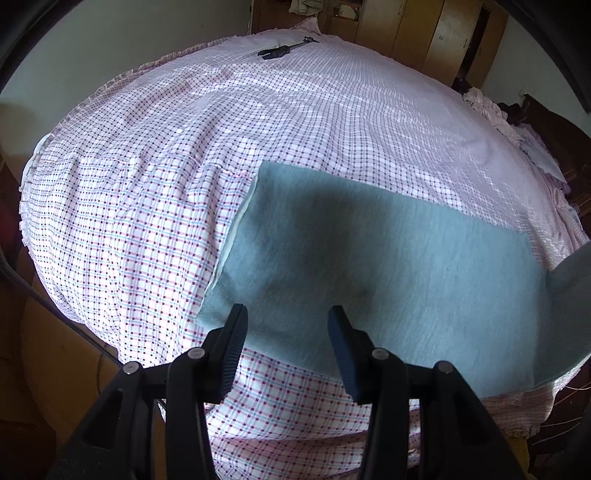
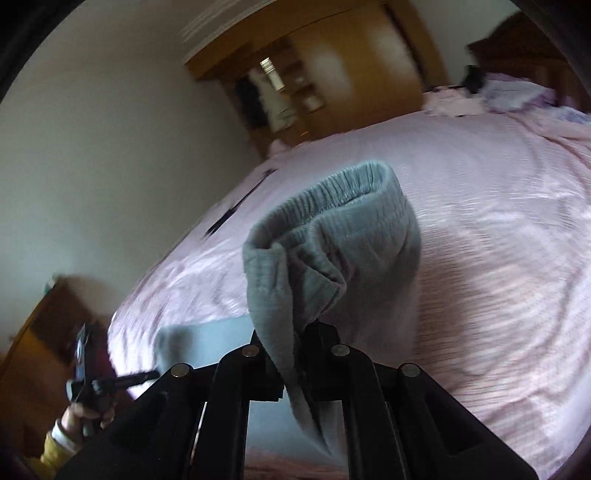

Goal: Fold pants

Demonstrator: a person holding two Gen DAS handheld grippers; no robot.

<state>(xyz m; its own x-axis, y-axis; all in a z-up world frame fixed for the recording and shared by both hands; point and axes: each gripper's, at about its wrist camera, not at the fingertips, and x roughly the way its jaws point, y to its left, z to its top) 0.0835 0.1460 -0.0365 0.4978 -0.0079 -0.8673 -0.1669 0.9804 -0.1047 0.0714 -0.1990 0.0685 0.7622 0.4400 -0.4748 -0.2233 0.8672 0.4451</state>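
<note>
Grey-blue pants (image 1: 388, 258) lie flat on the pink checked bed cover (image 1: 147, 221). My left gripper (image 1: 288, 328) hovers open over their near edge, with nothing pinched between its fingers. At the right edge of this view one end of the pants (image 1: 570, 266) rises off the bed. In the right wrist view my right gripper (image 2: 301, 326) is shut on that end. The ribbed elastic waistband (image 2: 332, 206) is bunched up and held above the bed cover (image 2: 480, 221). The left gripper (image 2: 92, 380), held by a hand (image 2: 74, 413), shows at the lower left.
A slim black object (image 1: 280, 51) lies on the far side of the bed. A wooden wardrobe (image 1: 424, 33) stands behind it. Crumpled pink bedding (image 1: 491, 110) sits by the dark headboard at the right. A wooden cabinet (image 2: 33, 350) stands beside the bed.
</note>
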